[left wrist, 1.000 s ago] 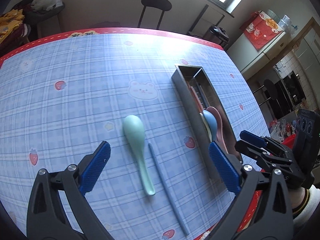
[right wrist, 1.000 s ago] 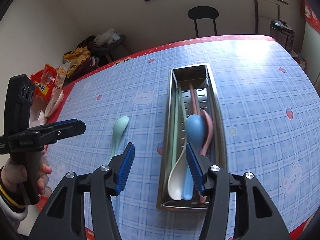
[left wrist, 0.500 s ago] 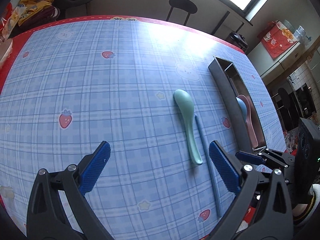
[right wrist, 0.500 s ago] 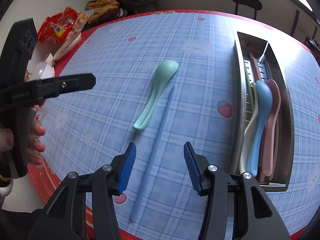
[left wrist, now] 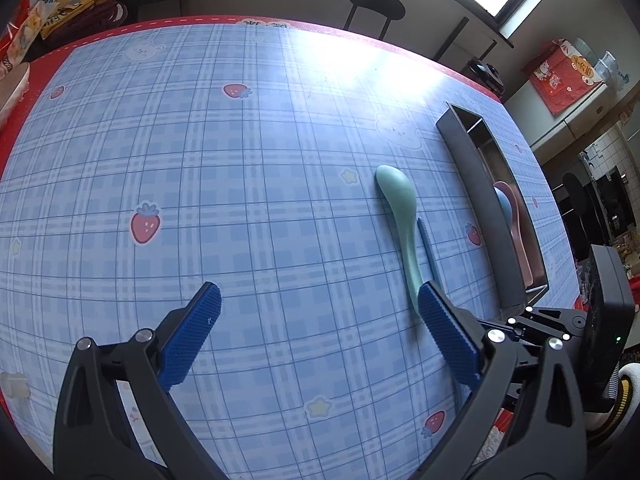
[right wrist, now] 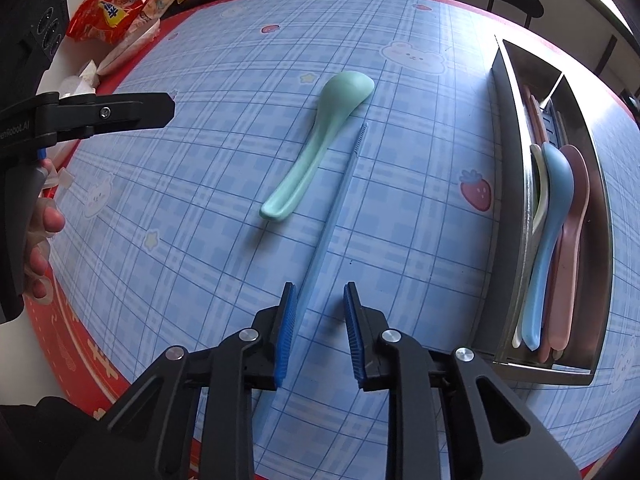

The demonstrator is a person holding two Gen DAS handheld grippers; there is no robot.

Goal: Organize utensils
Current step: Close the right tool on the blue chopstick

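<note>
Left gripper (left wrist: pixel 318 330) spread wide, idle over bare worktop (left wrist: pixel 240 184). Green spoon (right wrist: pixel 320 144) and blue chopstick (right wrist: pixel 326 220) lie mid-worktop, left of metal tray (right wrist: pixel 506 216). Right gripper (right wrist: pixel 318 330), part open, straddles chopstick's near end: likely lower flat, centre it, pinch firmly.

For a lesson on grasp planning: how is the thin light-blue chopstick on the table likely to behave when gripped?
The thin light-blue chopstick looks slim and smooth, so probably light, possibly slippery. Lying flat on the plaid tablecloth, it may roll or skid.

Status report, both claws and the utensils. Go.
Right claw open, straddling blue chopstick. Left claw open, empty. Green spoon loose on table beside metal tray. Nothing blocking.
</note>
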